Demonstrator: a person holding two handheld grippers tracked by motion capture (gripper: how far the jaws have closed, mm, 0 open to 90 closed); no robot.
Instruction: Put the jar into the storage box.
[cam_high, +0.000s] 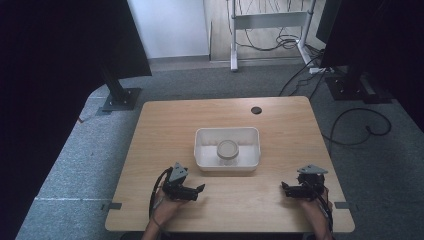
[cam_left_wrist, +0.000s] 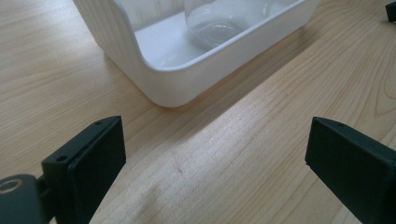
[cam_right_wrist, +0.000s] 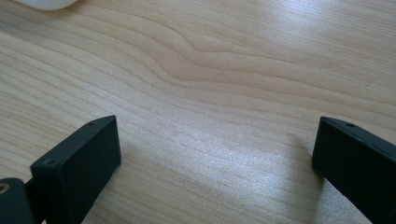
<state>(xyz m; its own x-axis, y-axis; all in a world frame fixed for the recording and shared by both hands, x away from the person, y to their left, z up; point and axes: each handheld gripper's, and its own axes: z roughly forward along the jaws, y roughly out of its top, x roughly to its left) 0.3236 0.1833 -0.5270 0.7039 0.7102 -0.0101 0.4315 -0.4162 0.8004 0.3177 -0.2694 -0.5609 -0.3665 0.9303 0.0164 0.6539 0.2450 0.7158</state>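
A white tray (cam_high: 205, 155) is sitting at the centre of the high view on the wooden surface (cam_high: 280, 120), with a clear glass jar (cam_high: 227, 149) standing upright inside it. The left gripper (cam_high: 199, 189) is resting at the lower left of that view, just beside the tray's near corner, its jaws spread wide and holding nothing. The right gripper (cam_high: 283, 188) is lying at the lower right, well apart from the tray, its jaws likewise gaping over bare wood.
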